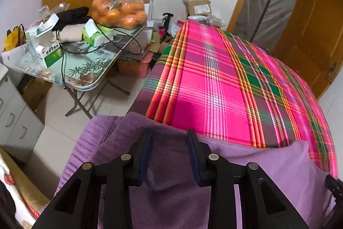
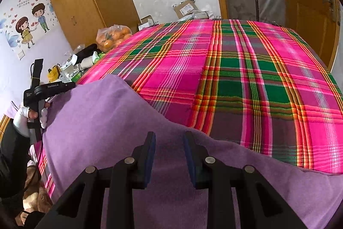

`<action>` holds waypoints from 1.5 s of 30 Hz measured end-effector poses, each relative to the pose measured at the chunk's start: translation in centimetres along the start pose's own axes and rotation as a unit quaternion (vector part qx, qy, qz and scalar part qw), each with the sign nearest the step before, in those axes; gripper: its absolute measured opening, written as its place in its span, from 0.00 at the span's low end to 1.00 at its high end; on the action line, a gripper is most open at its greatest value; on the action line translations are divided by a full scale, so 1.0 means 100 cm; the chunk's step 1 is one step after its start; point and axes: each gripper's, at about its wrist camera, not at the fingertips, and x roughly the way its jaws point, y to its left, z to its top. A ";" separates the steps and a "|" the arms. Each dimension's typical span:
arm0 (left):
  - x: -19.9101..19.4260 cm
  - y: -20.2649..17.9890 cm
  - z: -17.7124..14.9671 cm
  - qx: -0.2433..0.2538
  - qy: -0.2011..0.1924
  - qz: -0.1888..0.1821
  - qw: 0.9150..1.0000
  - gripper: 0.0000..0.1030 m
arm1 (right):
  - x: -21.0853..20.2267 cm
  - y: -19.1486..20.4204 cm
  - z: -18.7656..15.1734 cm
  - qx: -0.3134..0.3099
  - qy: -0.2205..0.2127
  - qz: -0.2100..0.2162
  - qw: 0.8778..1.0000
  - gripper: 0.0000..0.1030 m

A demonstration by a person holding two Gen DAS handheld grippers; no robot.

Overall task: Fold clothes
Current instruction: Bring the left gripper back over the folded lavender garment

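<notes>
Both our claws hang over the purple fleece garment [image 2: 120,121]. Our left gripper [image 1: 170,136] has its blue-padded jaws partly apart, with purple cloth lying in the gap; whether the pads press it we cannot tell. Our right gripper [image 2: 169,138] looks the same, jaws partly apart over the fleece, grip unclear. That garment lies bunched along the near edge of the pink-and-green plaid bedspread [image 2: 246,70]. Beyond the bed's left side stands a folding table [image 1: 85,70] carrying a bag of oranges [image 1: 120,10] and a green tissue pack [image 1: 97,34].
</notes>
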 end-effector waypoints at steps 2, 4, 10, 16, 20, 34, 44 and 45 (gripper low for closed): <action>-0.006 -0.003 -0.002 0.000 -0.004 0.007 1.000 0.34 | -0.005 0.000 0.001 0.000 -0.006 0.001 1.000 0.27; -0.016 -0.009 -0.007 0.007 -0.011 0.004 1.000 0.34 | -0.009 -0.001 0.002 0.000 -0.010 0.001 1.000 0.27; -0.039 -0.037 -0.032 0.052 -0.019 -0.017 0.998 0.35 | 0.001 -0.002 0.004 0.001 0.020 0.002 1.000 0.29; -0.029 -0.035 -0.042 0.050 0.005 -0.007 0.999 0.35 | 0.004 -0.012 0.005 0.019 0.027 -0.012 0.999 0.27; -0.045 -0.028 -0.044 0.034 -0.011 -0.001 0.999 0.35 | -0.006 -0.012 0.003 0.022 0.014 -0.006 1.000 0.28; -0.071 -0.027 -0.092 0.015 -0.026 0.038 0.999 0.36 | -0.013 0.010 -0.005 -0.025 -0.001 0.012 1.000 0.28; -0.069 -0.046 -0.112 0.060 -0.052 0.073 0.994 0.37 | -0.030 0.018 -0.037 -0.074 0.008 -0.024 0.997 0.28; -0.069 -0.046 -0.113 0.061 -0.055 0.075 0.994 0.37 | -0.031 0.013 -0.041 -0.070 0.012 -0.030 0.997 0.28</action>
